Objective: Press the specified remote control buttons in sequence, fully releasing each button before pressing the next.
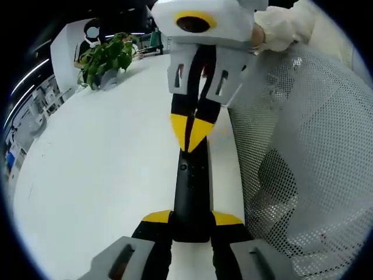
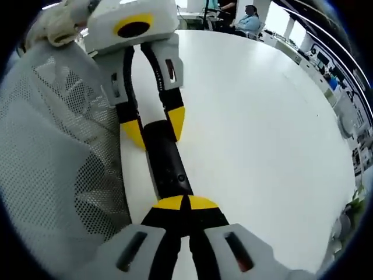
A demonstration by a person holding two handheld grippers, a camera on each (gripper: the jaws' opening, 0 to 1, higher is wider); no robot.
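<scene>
The black remote (image 1: 191,195) lies lengthwise on the white tabletop (image 1: 99,175), clamped at its near end by the left tool (image 1: 192,220); the right tool (image 2: 186,204), jaws together, bears tip-down on its upper face, likely mid-press on a button. Next it must lift fully clear. No containers; a mesh chair back (image 1: 303,163) stands alongside

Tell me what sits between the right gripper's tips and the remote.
Nothing visible. The right gripper, jaws shut, has its yellow tips right at the slim black remote control, which the left gripper clamps at its near end on the white table.
</scene>
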